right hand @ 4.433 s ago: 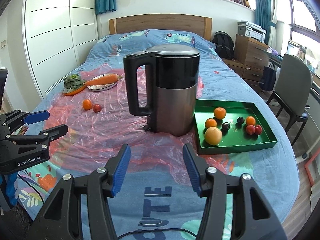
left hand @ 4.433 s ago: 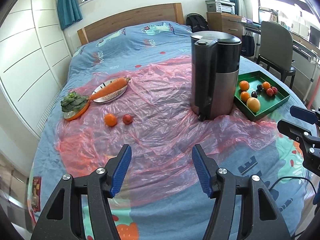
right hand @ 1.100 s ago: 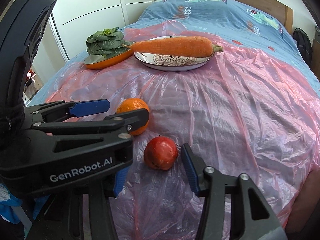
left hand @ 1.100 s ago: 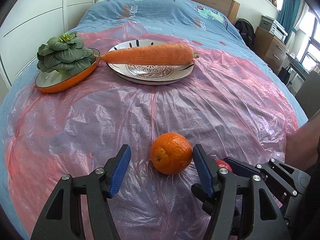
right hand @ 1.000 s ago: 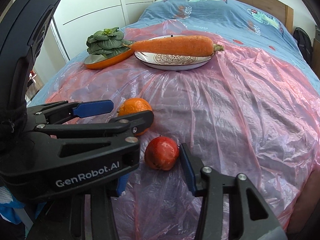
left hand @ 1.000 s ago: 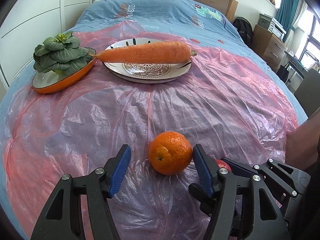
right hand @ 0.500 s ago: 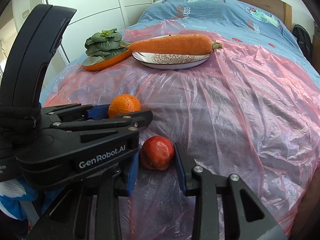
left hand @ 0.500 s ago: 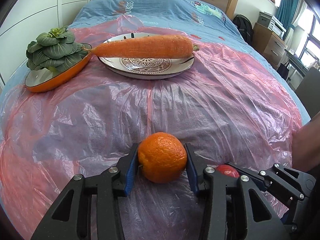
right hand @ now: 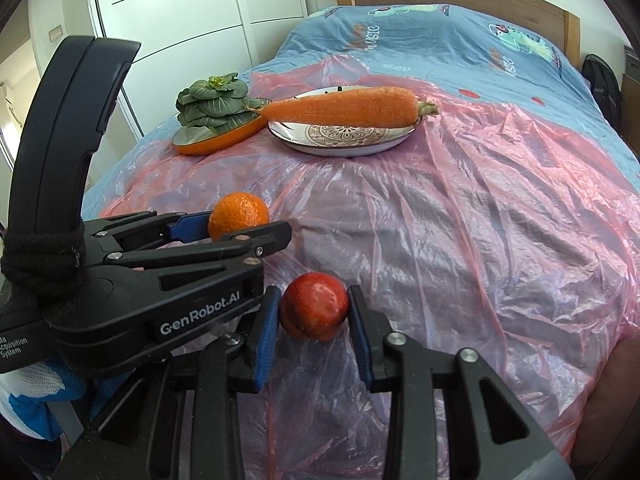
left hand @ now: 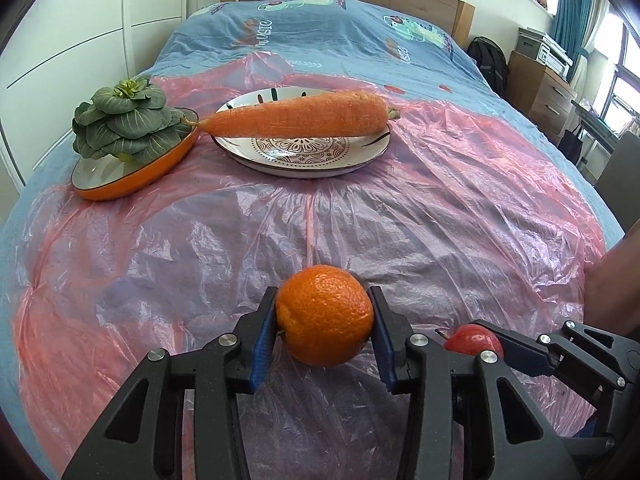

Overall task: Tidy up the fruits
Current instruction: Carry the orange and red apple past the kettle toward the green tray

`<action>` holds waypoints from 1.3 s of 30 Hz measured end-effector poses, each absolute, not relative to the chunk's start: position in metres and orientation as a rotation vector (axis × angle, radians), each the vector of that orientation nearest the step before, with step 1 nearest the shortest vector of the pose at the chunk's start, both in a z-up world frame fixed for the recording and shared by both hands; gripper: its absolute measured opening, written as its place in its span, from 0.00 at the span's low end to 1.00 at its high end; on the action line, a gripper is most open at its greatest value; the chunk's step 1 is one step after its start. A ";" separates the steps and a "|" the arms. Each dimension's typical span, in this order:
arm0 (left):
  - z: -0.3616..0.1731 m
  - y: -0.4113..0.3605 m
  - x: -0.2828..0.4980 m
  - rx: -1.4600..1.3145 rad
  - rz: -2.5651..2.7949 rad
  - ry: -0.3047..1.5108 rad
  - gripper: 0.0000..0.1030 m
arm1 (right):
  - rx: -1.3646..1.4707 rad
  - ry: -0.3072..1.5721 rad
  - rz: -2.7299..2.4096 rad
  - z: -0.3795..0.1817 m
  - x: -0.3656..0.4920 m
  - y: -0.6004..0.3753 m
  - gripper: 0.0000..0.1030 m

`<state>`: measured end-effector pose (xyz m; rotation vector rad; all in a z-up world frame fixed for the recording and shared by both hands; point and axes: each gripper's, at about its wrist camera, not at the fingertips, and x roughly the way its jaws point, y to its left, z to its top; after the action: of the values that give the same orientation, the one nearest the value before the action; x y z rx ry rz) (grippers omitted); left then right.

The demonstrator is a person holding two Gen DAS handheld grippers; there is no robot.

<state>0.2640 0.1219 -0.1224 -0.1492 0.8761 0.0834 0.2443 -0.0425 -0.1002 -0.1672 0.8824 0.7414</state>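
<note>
An orange (left hand: 324, 314) sits low in the left wrist view, and my left gripper (left hand: 325, 320) is shut on it, both blue pads pressing its sides. In the right wrist view a red fruit (right hand: 314, 311) is clamped the same way by my right gripper (right hand: 314, 316). Both fruits are just above the pink plastic sheet (left hand: 420, 232). The right wrist view also catches the orange (right hand: 239, 215) held in the left gripper (right hand: 236, 229) at mid left. The red fruit (left hand: 474, 338) peeks out in the right gripper (left hand: 486, 342) at the lower right of the left wrist view.
Farther up the bed, a big carrot (left hand: 296, 120) lies across a patterned plate (left hand: 360, 160). A leafy green vegetable (left hand: 120, 122) sits in an orange dish (left hand: 132, 182) to its left. White wardrobe doors (right hand: 180, 20) line the left side. A person's arm (left hand: 612, 288) shows at right.
Both grippers closed from wide open onto their fruits: the left onto the orange, the right onto the red fruit. The hands have barely moved since.
</note>
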 end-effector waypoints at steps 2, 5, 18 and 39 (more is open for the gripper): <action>-0.121 0.121 0.262 -0.142 0.084 0.872 0.36 | -0.173 0.883 0.736 -0.099 0.242 -0.044 0.14; -0.118 0.118 0.257 -0.125 0.086 0.865 0.36 | -0.180 0.886 0.729 -0.099 0.239 -0.046 0.14; -0.096 0.113 0.227 -0.113 0.091 0.853 0.36 | -0.210 0.882 0.717 -0.078 0.208 -0.062 0.14; -0.058 0.054 0.127 -0.084 0.012 0.888 0.36 | -0.205 0.918 0.684 -0.037 0.107 -0.139 0.14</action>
<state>0.1273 0.0538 -0.0578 -0.0842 0.8885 0.0123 0.1066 -0.1388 -0.0366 -0.2053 0.9180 0.6837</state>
